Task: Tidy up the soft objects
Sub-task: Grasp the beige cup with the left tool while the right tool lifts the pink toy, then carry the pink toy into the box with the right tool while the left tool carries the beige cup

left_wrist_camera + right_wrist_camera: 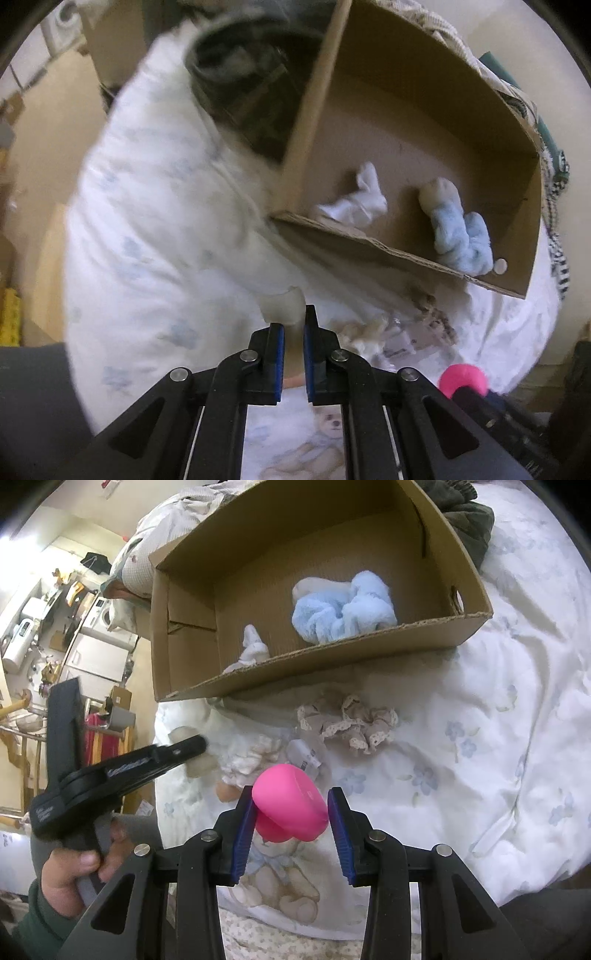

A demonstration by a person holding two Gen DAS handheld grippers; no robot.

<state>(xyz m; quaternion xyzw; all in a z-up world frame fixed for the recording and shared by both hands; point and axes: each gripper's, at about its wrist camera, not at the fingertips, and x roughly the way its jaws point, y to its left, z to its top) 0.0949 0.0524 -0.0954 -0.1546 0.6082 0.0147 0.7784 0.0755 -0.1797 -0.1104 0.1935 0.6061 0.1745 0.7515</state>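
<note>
Cardboard box sits on the floral bed cover, its far end cut off, holding a fluffy blue bundle and a white sock half hidden by the near wall. Right hand-held gripper pinches a smooth pink squishy; the blurred left hand-held gripper is nearly pressed together, whether on the pale cloth I cannot tell. Printing on the small tag beside the lace-trimmed scrunchie is unreadable.

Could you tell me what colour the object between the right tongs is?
Bright pink object; the right wrist view shows it best.

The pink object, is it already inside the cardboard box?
No, the pink object sits between the right hand-held gripper fingers, outside the cardboard box.
</note>
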